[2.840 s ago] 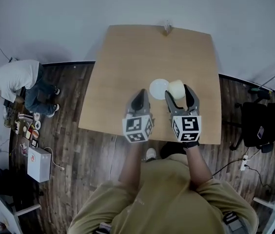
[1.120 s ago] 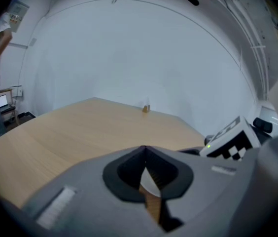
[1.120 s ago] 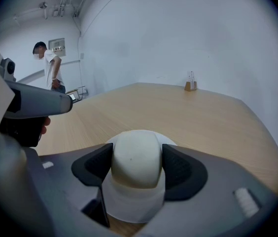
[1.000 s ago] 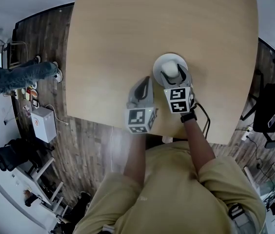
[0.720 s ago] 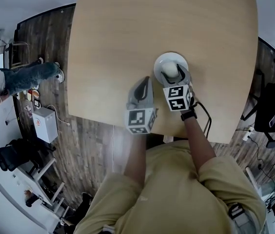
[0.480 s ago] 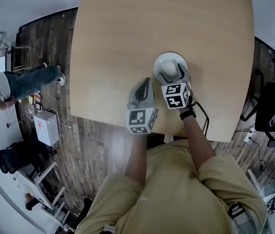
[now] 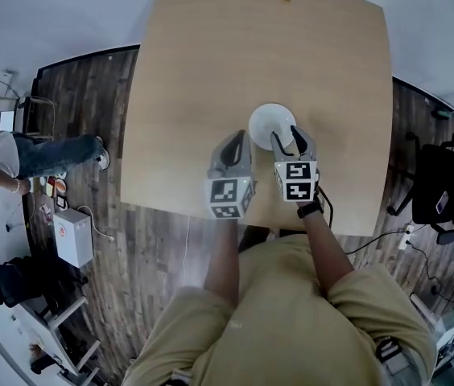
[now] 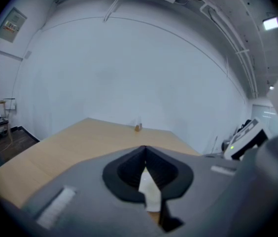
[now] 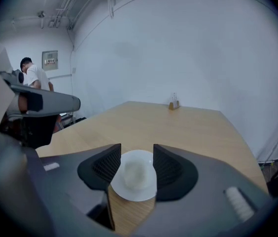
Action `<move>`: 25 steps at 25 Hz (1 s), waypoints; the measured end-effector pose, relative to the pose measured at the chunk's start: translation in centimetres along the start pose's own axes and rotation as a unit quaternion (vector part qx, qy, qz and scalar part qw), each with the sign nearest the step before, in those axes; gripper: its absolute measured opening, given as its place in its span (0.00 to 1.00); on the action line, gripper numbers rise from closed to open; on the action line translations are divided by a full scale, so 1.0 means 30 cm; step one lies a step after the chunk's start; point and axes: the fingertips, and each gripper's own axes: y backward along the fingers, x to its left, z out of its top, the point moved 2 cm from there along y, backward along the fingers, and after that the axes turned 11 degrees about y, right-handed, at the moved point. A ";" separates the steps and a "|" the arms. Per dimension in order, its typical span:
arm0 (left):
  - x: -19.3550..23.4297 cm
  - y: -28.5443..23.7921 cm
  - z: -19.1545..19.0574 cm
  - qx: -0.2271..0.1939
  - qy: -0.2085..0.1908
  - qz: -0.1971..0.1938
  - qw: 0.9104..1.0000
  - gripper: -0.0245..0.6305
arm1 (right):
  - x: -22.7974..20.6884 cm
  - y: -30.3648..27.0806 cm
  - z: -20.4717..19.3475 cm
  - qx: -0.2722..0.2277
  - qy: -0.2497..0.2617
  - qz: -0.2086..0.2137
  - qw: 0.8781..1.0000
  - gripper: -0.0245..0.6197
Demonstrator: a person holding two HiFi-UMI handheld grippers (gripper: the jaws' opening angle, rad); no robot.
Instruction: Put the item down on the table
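now, head view: the right gripper has let go and backed off the white plate toward the near edge of the table; the left gripper waits beside it. left gripper view: jaws pressed together, empty. right gripper view alone shows jaws spread and the pale item resting on the plate, so the put-down is likely done.

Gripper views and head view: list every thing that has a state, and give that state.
Left gripper: fingers shut, empty.
Right gripper: fingers open, holding nothing.
Cup: sitting on the saucer, free of the fingers.
Saucer: flat on the table.
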 end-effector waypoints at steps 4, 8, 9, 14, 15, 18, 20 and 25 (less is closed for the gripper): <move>-0.068 0.030 0.092 -0.030 -0.012 -0.021 0.999 0.04 | -0.042 0.138 0.132 -0.060 -0.006 -0.027 0.998 0.29; -0.130 0.089 0.172 -0.051 -0.034 -0.045 0.997 0.04 | -0.040 0.292 0.271 -0.121 -0.002 -0.045 0.992 0.19; -0.144 0.106 0.187 -0.055 -0.040 -0.051 0.996 0.04 | -0.036 0.329 0.300 -0.135 0.000 -0.051 0.989 0.17; -0.230 0.196 0.232 -0.071 -0.070 -0.077 0.992 0.04 | -0.036 0.498 0.389 -0.187 0.009 -0.084 0.979 0.09; -0.244 0.216 0.238 -0.073 -0.078 -0.080 0.991 0.04 | -0.036 0.528 0.397 -0.195 0.009 -0.088 0.977 0.06; -0.279 0.278 0.265 -0.085 -0.090 -0.096 0.988 0.04 | -0.038 0.602 0.413 -0.215 0.007 -0.096 0.972 0.05; -0.287 0.317 0.289 -0.096 -0.089 -0.104 0.986 0.04 | -0.038 0.637 0.416 -0.223 0.004 -0.103 0.969 0.05; -0.282 0.406 0.321 -0.113 -0.098 -0.104 0.983 0.04 | -0.033 0.708 0.395 -0.227 0.008 -0.123 0.966 0.05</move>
